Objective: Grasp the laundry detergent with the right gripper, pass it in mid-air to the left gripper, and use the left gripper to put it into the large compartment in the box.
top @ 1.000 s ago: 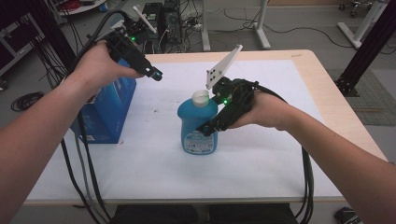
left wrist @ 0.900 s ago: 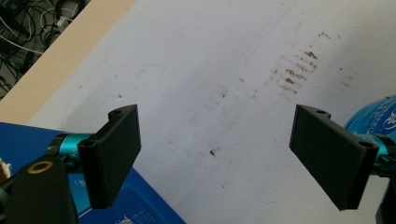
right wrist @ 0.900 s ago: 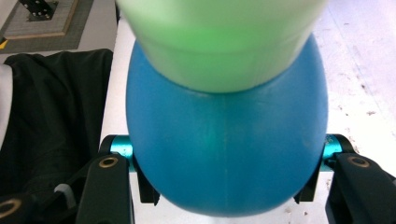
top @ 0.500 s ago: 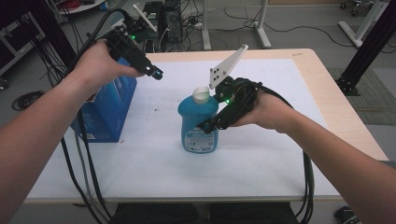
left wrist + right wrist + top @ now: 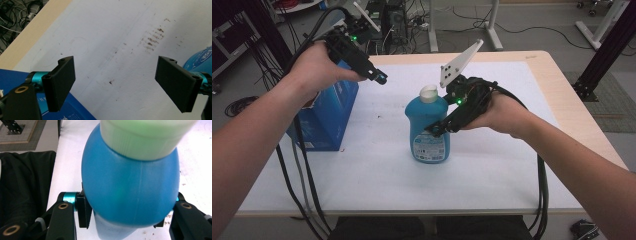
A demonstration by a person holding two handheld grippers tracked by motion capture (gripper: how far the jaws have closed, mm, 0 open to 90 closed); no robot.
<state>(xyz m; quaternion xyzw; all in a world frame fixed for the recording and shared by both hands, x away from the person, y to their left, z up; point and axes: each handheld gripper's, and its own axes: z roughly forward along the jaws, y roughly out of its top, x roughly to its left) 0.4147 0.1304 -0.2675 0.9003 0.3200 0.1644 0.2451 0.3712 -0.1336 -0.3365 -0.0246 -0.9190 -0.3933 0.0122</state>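
My right gripper [image 5: 437, 131] has just been closing and is now clamped on the bottle [image 5: 428, 127], one jaw on each flank, about halfway up the body. The bottle stands upright near the middle of the table [image 5: 532, 90], long axis vertical, and the gripper comes in at it from my right, roughly level and angled a little down. So any lift has to go straight up along that axis or the bottle will tip in the jaws. My left gripper [image 5: 115, 80] hangs with its jaws wide apart and nothing between them, above the near corner of the blue box [image 5: 329, 112] at the table's left, well apart from the bottle; the right hand is plainly the nearer one. The bottle is bright blue plastic, rounded at the shoulders, with a pale ribbed cap [image 5: 145, 137] and a printed label [image 5: 430, 146] low on its front
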